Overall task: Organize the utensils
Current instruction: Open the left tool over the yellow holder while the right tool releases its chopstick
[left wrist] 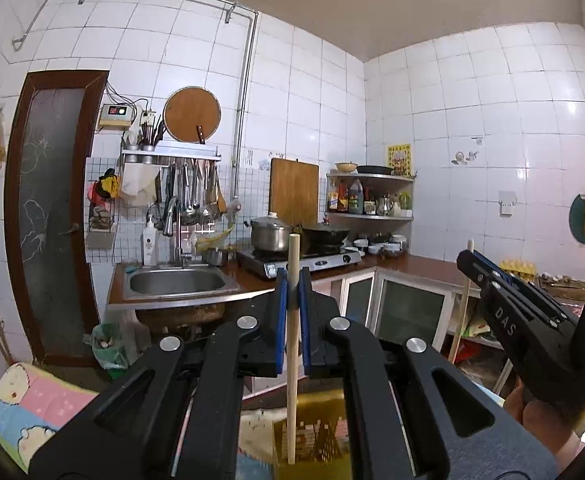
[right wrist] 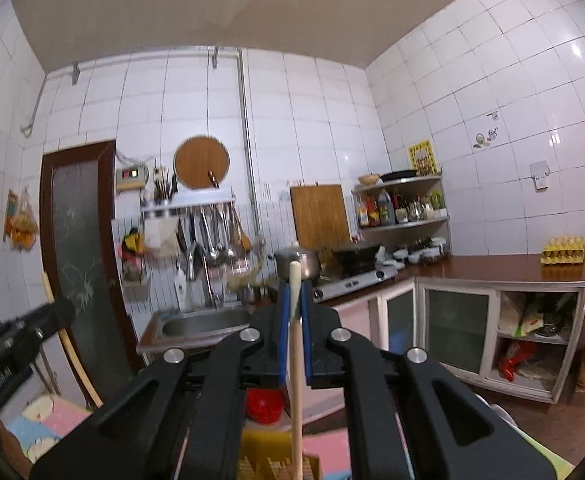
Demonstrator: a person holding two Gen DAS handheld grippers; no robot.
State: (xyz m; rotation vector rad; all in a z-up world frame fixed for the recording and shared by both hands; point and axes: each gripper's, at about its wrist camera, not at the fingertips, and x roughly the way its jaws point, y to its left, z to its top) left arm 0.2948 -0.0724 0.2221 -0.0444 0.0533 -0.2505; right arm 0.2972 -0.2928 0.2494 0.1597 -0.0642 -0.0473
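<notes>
A pale wooden chopstick (left wrist: 292, 360) stands upright between the blue pads of my left gripper (left wrist: 292, 288), which is shut on it; its top pokes out above the fingers. My right gripper (right wrist: 294, 300) is shut on a second wooden chopstick (right wrist: 296, 380), also upright. In the left wrist view the right gripper (left wrist: 470, 260) shows at the right with its stick (left wrist: 461, 312) hanging below, a hand (left wrist: 540, 420) under it. The right wrist view catches the left gripper (right wrist: 58, 310) at the left edge. Both are held high, level, facing the kitchen wall. A yellow compartmented box (left wrist: 316, 428) lies below.
Ahead are a steel sink (left wrist: 176, 282), a gas stove (left wrist: 304, 260) with a pot and a wok, a wall rack of hanging utensils (left wrist: 196, 196) and a corner shelf of bottles (left wrist: 368, 200). An egg carton (right wrist: 564, 249) sits on the brown counter. A brown door (left wrist: 48, 216) is left.
</notes>
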